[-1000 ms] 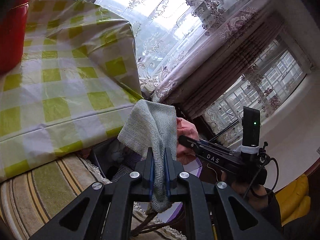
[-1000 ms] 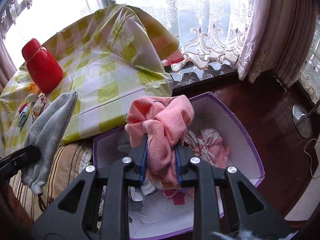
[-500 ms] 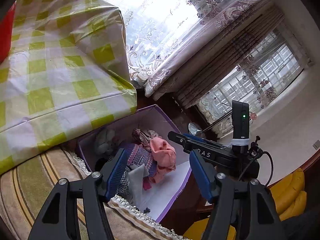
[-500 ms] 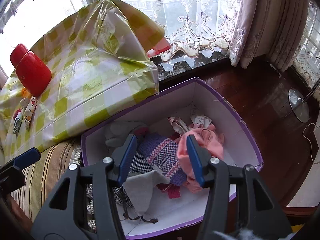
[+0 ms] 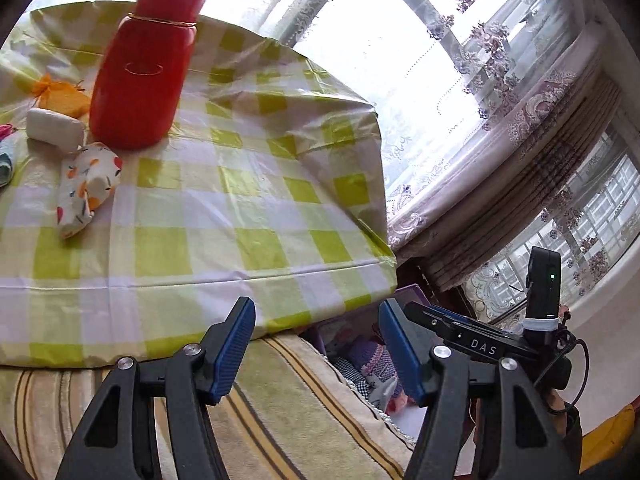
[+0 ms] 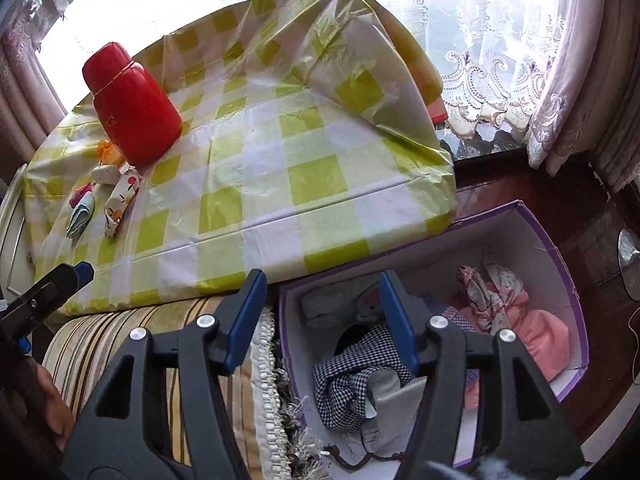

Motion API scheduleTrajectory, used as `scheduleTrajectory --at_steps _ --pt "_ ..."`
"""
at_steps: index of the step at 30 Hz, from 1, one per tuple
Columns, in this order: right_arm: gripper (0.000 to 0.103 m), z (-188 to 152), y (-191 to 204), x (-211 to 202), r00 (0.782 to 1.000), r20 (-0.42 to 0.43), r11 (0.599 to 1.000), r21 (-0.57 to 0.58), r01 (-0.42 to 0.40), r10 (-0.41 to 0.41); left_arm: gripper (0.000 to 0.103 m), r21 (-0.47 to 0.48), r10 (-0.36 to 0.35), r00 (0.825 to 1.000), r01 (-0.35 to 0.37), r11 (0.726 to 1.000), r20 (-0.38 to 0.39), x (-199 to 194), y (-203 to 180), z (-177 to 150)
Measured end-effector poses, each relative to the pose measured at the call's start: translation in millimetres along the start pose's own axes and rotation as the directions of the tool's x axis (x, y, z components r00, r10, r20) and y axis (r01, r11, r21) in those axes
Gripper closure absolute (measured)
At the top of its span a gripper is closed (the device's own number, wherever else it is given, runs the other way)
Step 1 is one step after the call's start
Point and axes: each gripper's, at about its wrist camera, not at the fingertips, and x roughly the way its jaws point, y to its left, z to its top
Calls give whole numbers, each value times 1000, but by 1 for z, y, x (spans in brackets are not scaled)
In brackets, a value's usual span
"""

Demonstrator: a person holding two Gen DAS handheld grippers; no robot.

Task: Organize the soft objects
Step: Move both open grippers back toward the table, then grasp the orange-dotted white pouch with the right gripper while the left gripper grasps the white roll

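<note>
Both grippers are now empty. A second ago the left gripper [image 5: 316, 344] pinched a grey herringbone cloth and the right gripper [image 6: 322, 316] a pink one. Now the left jaws stand apart with nothing between them, and the right jaws are opening, also on nothing. The pink cloth [image 6: 540, 336] lies in the purple box [image 6: 520, 216], at about 4 o'clock from the table in the right wrist view. The grey cloth is probably there too, though I cannot pick it out for sure among the pile. Both cameras have swung from the box toward the table [image 5: 240, 216], so I judge one drop-off round done and the next pick to be starting.

Count on the table: one red bottle [image 5: 144, 64], which is hard and likely stays. Beside it, at about 7 o'clock from the bottle, is a cluster of small items:
- one fruit-print pouch [image 5: 86, 188]
- one white roll [image 5: 54, 130]
- one orange pouch [image 5: 64, 96]
- one pale striped cloth [image 6: 80, 216]
- one bit of pink [image 6: 76, 196], too small to identify

That makes about five soft things left.

In the box there is one checked cloth [image 6: 352, 364], one white soft toy [image 6: 340, 304], one floral bundle [image 6: 488, 288] and the pink cloth; other pieces are tangled beyond counting.
</note>
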Motion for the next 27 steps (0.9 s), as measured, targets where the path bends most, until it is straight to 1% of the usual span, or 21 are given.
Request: scheduleTrajectory --at_steps 4,9,14,19,23,27 --pt "39 8 40 14 999 -12 998 -56 -38 38 38 -68 79 996 -75 995 49 -22 40 7" --pt "39 16 90 32 997 -22 991 -104 -81 79 38 -138 129 988 -117 984 86 -42 76 12" --pt "39 24 139 50 993 -13 980 -162 -115 114 38 -180 167 980 -146 973 109 -55 101 15" --pt "39 27 186 69 989 -1 965 -218 -148 151 38 -207 214 968 -184 961 133 -67 125 23" --pt "35 32 221 85 979 -14 947 -251 -202 205 38 -256 239 959 -195 947 154 -75 149 31" --pt "32 39 252 100 971 -15 928 -292 -232 238 38 -310 257 951 -195 931 174 -83 173 42"
